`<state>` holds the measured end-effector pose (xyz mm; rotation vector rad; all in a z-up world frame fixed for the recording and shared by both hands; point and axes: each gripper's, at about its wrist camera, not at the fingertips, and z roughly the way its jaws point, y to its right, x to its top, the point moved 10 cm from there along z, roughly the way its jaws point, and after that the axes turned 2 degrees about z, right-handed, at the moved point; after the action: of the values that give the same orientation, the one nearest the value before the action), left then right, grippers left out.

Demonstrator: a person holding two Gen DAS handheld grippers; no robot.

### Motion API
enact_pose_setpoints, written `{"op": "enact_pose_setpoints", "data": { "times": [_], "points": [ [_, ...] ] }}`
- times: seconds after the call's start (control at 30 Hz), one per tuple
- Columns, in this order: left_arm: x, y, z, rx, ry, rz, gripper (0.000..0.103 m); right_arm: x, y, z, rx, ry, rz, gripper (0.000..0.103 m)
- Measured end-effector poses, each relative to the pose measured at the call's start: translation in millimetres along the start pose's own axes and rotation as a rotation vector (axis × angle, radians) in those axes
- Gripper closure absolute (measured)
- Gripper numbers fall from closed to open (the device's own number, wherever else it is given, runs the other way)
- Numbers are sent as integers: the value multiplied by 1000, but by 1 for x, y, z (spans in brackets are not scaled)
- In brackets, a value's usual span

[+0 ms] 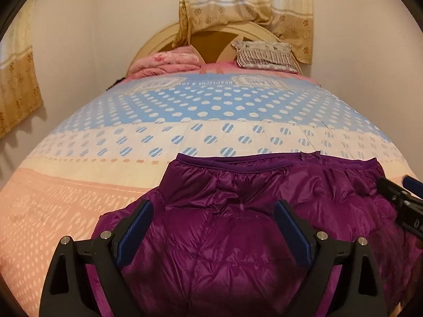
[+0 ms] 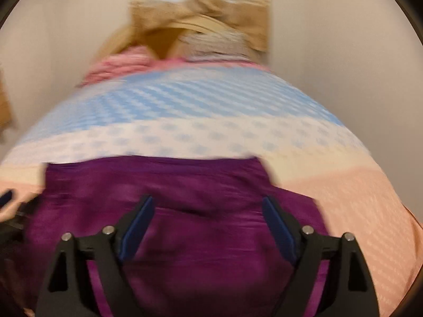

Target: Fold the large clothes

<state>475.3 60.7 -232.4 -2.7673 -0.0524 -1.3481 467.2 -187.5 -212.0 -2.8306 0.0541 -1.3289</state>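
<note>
Purple down jacket (image 1: 238,227) lies flat on the polka-dot bedspread (image 1: 185,111), at the foot end, well away from the headboard (image 1: 211,34). It looks already doubled over: a bound hem or collar edge runs across the side facing the headboard, the quilted panel faces up, and fleecy lining peeks out at the jacket's left edge.

Left gripper (image 1: 212,216) hovers over the jacket's middle, jaws spread wide, blue pads clear of fabric, nothing pinched. Right gripper (image 2: 207,212) likewise over the jacket, jaws wide apart, nothing between them; that view is motion-blurred, so fine detail is lost. The right tool also shows at the jacket's right edge in the left wrist view, so the two sit side by side over the garment.

Judgement: both claws empty and above the cloth suggests a fold was just laid down and released; the next grab likely targets an outer edge for another fold.

Striped pillow (image 1: 267,54) and pink blanket (image 1: 166,63) sit against the headboard, gold curtain (image 1: 246,5) behind it.
</note>
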Motion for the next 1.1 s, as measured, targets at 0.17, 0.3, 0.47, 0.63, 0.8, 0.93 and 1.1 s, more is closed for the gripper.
{"op": "enact_pose_setpoints", "data": {
  "times": [0.17, 0.3, 0.47, 0.63, 0.8, 0.93, 1.1],
  "points": [
    [-34, -5, 36, 71, -108, 23, 11, -39, -26, 46, -31, -90, -91, 17],
    [-44, -11, 48, 18, -131, -45, 10, -50, -18, 58, -13, -110, -53, 15],
    [-47, -12, 49, 29, -136, -47, 10, -55, -16, 66, -31, -150, -75, 12],
    [-47, -13, 50, 38, -137, -40, 10, -58, -19, 64, -50, -165, -94, 10],
    [-46, -19, 29, 39, -119, -52, 10, -58, -19, 69, -58, -176, -100, 8],
    [-46, -46, -20, 57, -58, -82, 11, -57, -18, 65, -45, -183, -93, 8],
    [-74, -107, -66, 101, -57, -188, 11, -48, -16, 8, -25, -79, -121, 8]
  ]
}}
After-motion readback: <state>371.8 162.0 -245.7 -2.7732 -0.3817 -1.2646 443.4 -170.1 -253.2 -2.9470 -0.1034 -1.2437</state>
